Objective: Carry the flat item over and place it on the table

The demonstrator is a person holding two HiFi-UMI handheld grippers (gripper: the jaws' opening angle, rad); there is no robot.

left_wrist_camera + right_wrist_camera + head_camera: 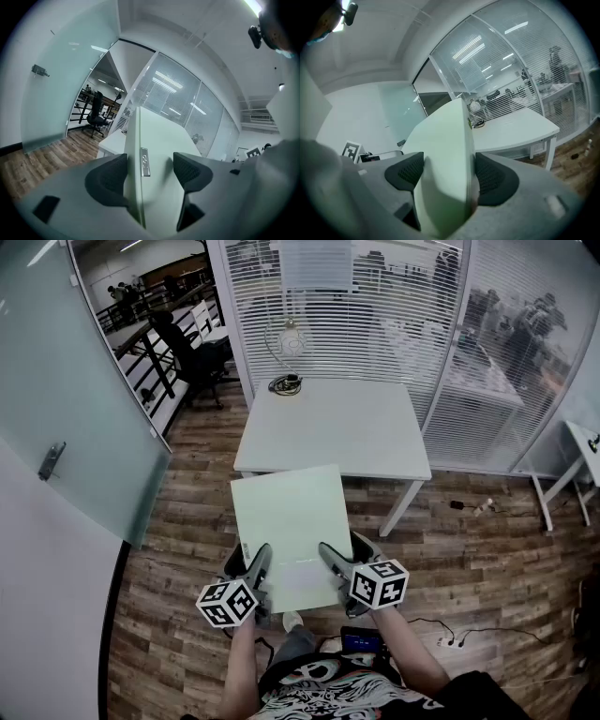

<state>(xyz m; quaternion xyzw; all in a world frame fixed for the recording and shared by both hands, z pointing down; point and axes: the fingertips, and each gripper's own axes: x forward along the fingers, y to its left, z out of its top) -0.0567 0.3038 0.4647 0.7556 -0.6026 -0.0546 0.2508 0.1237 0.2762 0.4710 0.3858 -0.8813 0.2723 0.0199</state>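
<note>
A flat pale green panel (291,531) hangs level in the air in front of the person, its far edge overlapping the near edge of the white table (328,427) in the head view. My left gripper (255,570) is shut on the panel's near left edge and my right gripper (333,568) on its near right edge. In the left gripper view the panel (159,136) stands edge-on between the pads of the left gripper (149,171), with the table (108,140) beyond. The right gripper view shows the panel (445,131) clamped in the right gripper (447,171), table (520,124) ahead.
A coiled black cable (285,383) lies at the table's far left corner. A frosted glass wall (66,399) stands at left, with blinds behind the table. An office chair (192,357) is at the far left. Cables (469,505) lie on the wooden floor at right, near another white table (581,451).
</note>
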